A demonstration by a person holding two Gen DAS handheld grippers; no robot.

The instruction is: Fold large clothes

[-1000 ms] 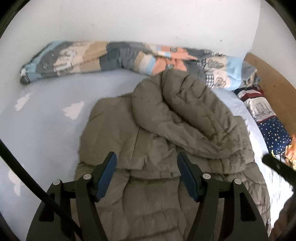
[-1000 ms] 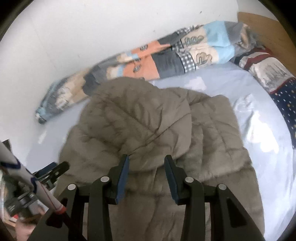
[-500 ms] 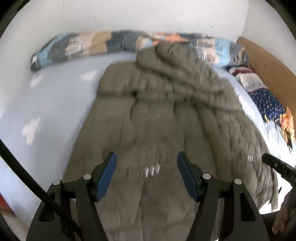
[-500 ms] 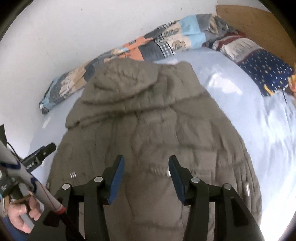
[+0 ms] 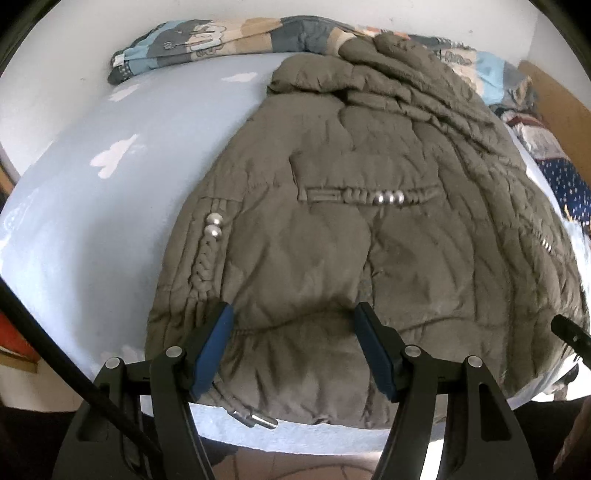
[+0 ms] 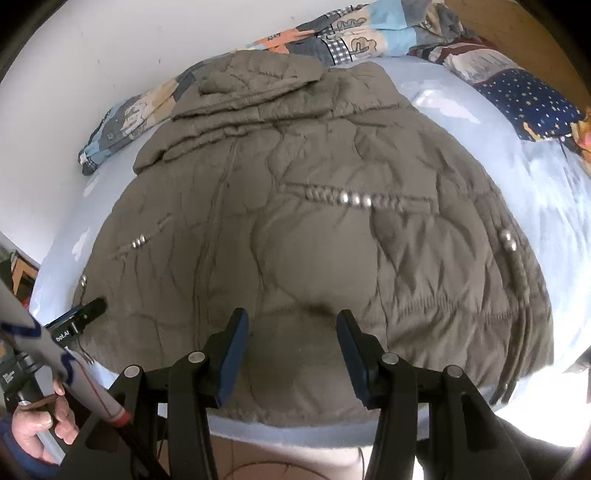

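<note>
An olive-brown quilted jacket (image 5: 332, 229) (image 6: 314, 229) lies spread on the light blue bed sheet (image 5: 92, 206), hood at the far end and hem at the near bed edge. Braided trims with silver beads (image 5: 388, 199) cross its back. My left gripper (image 5: 292, 314) hangs open just over the hem, left of the middle, with puffed fabric below its jaws and nothing pinched. My right gripper (image 6: 291, 315) is also open over the hem, further right, its pads apart from the cloth. The left gripper's tip (image 6: 79, 317) shows at the jacket's lower left corner in the right wrist view.
A rolled patchwork quilt (image 5: 221, 40) lies along the white wall behind the hood. Pillows, one dark blue with stars (image 6: 524, 99), sit by the wooden headboard (image 6: 517, 29) on the right. The bed's front edge and tiled floor (image 5: 295, 465) are below. A hand (image 6: 37, 424) holds the left tool.
Both grippers drew back from the hood end to the near bed edge and sank toward the hem. The right jaws widened a little. The jacket lies where it was.
</note>
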